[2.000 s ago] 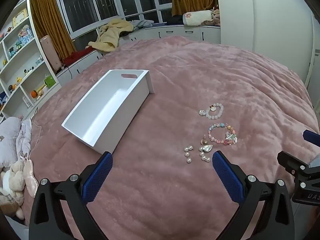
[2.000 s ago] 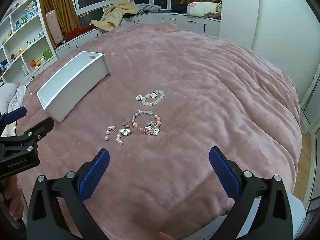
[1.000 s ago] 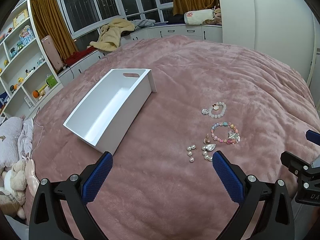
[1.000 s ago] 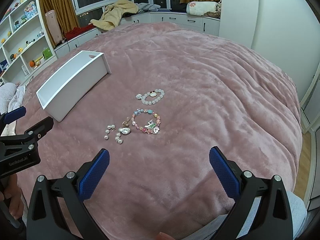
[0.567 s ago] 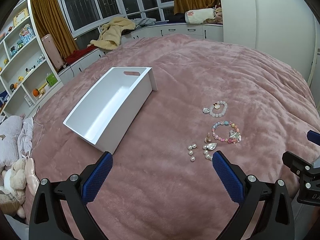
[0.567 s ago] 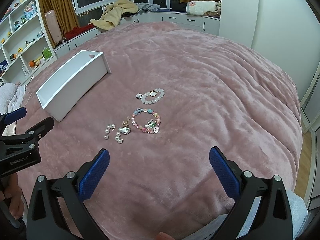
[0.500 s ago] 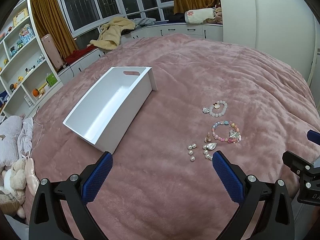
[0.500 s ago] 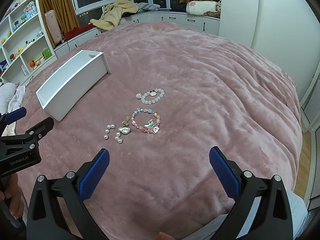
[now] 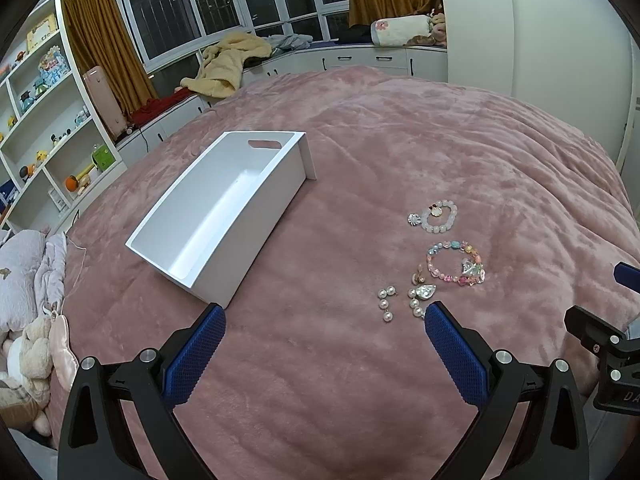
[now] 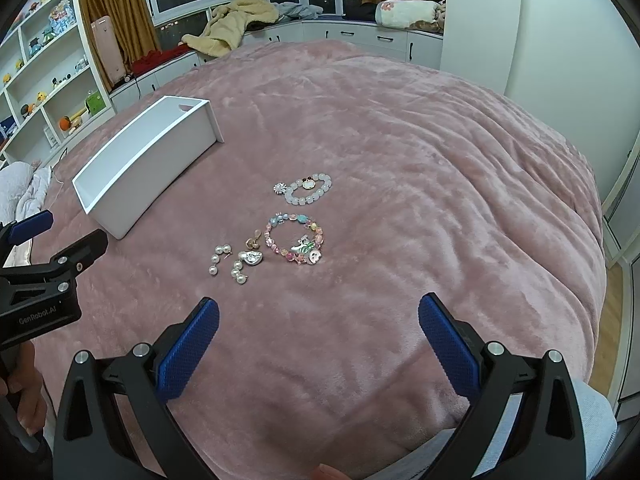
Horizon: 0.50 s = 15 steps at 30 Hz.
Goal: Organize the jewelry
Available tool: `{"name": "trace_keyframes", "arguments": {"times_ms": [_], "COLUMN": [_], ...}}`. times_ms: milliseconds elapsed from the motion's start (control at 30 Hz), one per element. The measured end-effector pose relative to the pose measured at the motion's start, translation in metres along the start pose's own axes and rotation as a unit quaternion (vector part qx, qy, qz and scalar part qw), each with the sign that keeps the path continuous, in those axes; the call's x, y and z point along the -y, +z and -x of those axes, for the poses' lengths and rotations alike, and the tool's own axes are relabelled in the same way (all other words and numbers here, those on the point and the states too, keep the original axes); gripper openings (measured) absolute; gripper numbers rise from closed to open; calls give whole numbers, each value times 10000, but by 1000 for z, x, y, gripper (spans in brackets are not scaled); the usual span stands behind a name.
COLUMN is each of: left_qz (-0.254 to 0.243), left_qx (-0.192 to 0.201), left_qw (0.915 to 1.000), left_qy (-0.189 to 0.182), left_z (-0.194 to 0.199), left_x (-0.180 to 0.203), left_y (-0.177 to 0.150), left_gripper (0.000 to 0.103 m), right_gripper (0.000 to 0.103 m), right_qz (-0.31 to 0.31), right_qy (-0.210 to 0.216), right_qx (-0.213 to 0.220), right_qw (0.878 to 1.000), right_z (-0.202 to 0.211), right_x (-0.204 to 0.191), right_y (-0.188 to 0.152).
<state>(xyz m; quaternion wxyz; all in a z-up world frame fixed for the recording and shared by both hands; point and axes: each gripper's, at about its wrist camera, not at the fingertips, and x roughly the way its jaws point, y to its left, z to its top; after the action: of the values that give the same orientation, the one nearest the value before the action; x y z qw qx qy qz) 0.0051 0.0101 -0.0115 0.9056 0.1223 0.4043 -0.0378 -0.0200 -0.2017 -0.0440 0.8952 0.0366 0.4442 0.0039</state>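
A white open box (image 9: 224, 212) lies empty on the pink blanket; it also shows in the right wrist view (image 10: 148, 160). To its right lie a pale bead bracelet (image 9: 438, 216) (image 10: 310, 192), a colourful bead bracelet (image 9: 456, 264) (image 10: 296, 242), pearl earrings (image 9: 386, 302) (image 10: 218, 264) and a silver heart charm (image 9: 426, 291) (image 10: 252, 258). My left gripper (image 9: 322, 344) is open and empty, near the pearls. My right gripper (image 10: 318, 340) is open and empty, short of the jewelry.
The pink blanket (image 9: 400, 140) covers a large bed. Shelves with toys (image 9: 44, 140) stand at the left. A window seat with a yellow blanket (image 9: 228, 68) runs along the back. Stuffed toys (image 9: 24, 340) lie at the left edge.
The left gripper's view has shifted slightly, so the box and jewelry sit a bit farther right and up. The right gripper has barely moved. Both stay open.
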Motion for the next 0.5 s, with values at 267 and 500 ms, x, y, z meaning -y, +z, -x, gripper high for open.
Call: {"name": "trace_keyframes", "arguments": {"times_ms": [267, 500], "left_qz": [-4, -26], "left_qx": [-11, -34], "left_qw": [10000, 10000], "left_qy": [-2, -11], "left_z": [-1, -4], "left_x": [0, 0], "left_y": [0, -2], "left_gripper": [101, 101], "right_gripper": [98, 98], "right_qz": [9, 16], "right_qy": [1, 9], "right_qx": [-13, -19], "right_qw": [10000, 10000], "right_z": [-2, -2], "right_x": [-1, -1], "right_y": [-1, -1]}}
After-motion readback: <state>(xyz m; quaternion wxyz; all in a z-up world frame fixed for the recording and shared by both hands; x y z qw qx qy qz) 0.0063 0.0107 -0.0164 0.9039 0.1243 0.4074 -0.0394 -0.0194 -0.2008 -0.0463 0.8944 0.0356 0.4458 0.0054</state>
